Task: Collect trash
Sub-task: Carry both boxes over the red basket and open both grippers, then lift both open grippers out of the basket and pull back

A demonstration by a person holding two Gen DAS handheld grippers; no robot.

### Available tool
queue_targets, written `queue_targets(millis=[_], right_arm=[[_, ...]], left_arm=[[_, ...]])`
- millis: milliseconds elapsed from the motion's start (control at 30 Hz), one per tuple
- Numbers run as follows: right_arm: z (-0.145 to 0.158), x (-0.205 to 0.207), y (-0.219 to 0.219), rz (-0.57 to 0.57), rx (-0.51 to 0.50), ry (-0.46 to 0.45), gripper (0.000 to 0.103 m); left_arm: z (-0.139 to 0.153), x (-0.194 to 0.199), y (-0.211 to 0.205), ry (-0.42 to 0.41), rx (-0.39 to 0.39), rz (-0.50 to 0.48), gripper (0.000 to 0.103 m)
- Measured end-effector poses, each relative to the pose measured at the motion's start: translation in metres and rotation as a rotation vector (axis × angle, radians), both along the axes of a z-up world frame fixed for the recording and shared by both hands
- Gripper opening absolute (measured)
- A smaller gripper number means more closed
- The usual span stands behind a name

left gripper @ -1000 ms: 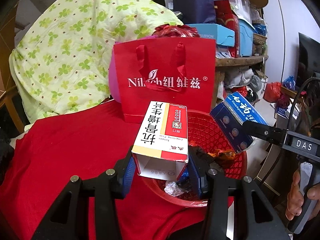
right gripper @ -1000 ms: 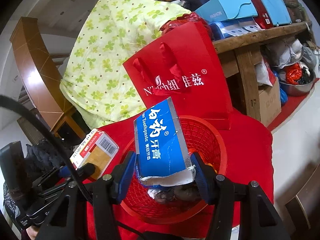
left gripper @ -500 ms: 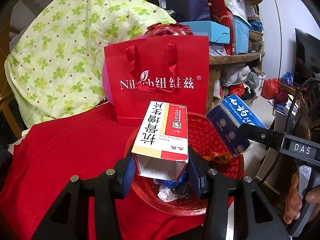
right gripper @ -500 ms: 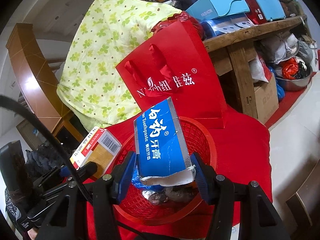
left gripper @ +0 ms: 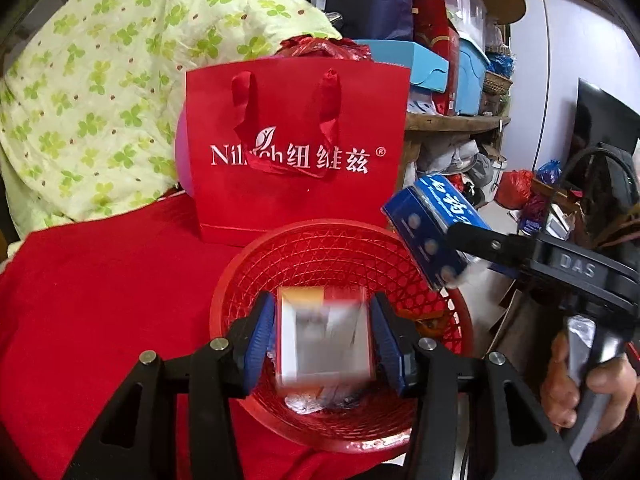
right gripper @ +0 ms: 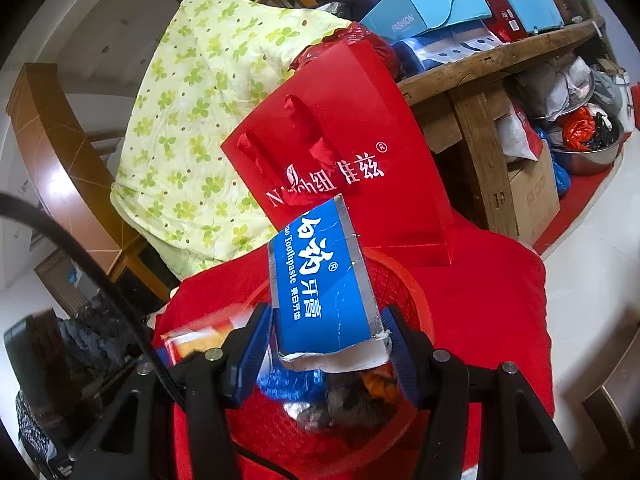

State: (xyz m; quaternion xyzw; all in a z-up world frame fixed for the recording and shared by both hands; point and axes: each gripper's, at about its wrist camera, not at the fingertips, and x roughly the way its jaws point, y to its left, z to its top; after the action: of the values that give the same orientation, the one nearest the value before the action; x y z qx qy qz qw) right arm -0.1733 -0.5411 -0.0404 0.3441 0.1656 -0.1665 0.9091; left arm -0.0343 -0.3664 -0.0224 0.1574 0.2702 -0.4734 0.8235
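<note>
Over the red mesh basket (left gripper: 320, 240), low in the centre of the left wrist view, our left gripper (left gripper: 326, 336) is opening its jaws around the white and red carton (left gripper: 324, 332). The carton shows blurred between the blue pads, apparently slipping down toward the crumpled wrappers already in the basket. At the right edge of that frame our right gripper (right gripper: 328, 344) is opening too, with the blue toothpaste box (right gripper: 320, 280) tilted between its pads above the basket's right rim. To finish well, we should keep both grippers centred over the basket mouth, let each box fall clear before pulling back, and nudge the toothpaste box further inward, since it looks close to the rim.
</note>
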Motion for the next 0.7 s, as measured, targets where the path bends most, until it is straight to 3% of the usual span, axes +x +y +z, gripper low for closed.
queue_targets(millis=[167, 267, 333, 500, 700], right_arm=[[-0.019, 0.028, -0.013, 0.028, 0.057, 0.011, 0.071], [-0.034, 0.04, -0.015, 0.054, 0.112, 0.044, 0.073], [-0.039, 0.039, -0.012, 0.067, 0.13, 0.036, 0.072], [-0.033, 0.021, 0.003, 0.052, 0.072, 0.014, 0.073], [-0.001, -0.005, 0.033, 0.037, -0.057, 0.003, 0.073]], left_arm=[[-0.012, 0.01, 0.002, 0.044, 0.007, 0.014, 0.056], [-0.012, 0.009, 0.011, 0.046, 0.004, 0.018, 0.058], [-0.01, 0.007, 0.021, 0.033, 0.003, 0.025, 0.067], [-0.003, 0.001, 0.053, 0.024, -0.004, 0.068, 0.072], [0.014, -0.005, 0.105, -0.01, -0.017, 0.182, 0.08]])
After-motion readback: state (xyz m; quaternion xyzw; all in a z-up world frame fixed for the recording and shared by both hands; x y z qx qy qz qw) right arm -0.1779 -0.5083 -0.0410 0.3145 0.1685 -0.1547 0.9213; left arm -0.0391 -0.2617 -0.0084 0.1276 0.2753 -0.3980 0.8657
